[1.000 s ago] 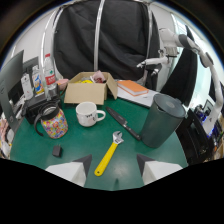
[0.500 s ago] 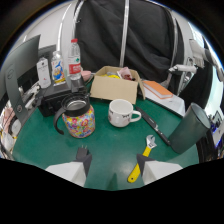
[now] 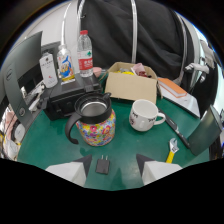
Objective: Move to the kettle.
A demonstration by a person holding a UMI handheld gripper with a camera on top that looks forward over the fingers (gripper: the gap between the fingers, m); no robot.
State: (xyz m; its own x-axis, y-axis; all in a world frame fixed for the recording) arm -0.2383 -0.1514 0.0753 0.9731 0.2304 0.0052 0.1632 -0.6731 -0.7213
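Kettle: the floral-patterned kettle point(image 3: 93, 121) stands upright on the green table point(image 3: 125, 150), lid off so the steel mouth shows, its dark handle curving out to the side away from the mug.
Gripper: the gripper point(image 3: 112, 167) sits low at the near edge of the table with its two pale fingers point(image 3: 70, 170) spread apart and nothing held between them.
Between the fingers: a small black plug adapter point(image 3: 102, 164) lies on the table in the gap, touching neither finger.
Kettle relative to fingers: just beyond them and slightly toward the left finger, not yet between them.
Neighbours: a white mug point(image 3: 145, 114) stands beside the kettle on the right; a black box point(image 3: 70, 97) sits directly behind it, with bottles point(image 3: 85, 53) on top; a cardboard box point(image 3: 131, 82) is further back; a yellow-handled wrench point(image 3: 171, 151) lies off to the right.
Step in hand: closing the approach, judged nearly complete.
How to do it well: steer a little left so the kettle body centres in the gap, keep the fingers wide, and pass above the adapter instead of pushing it.
Risk: drifting right could clip the mug; coming in too fast could nudge the kettle against the black box.
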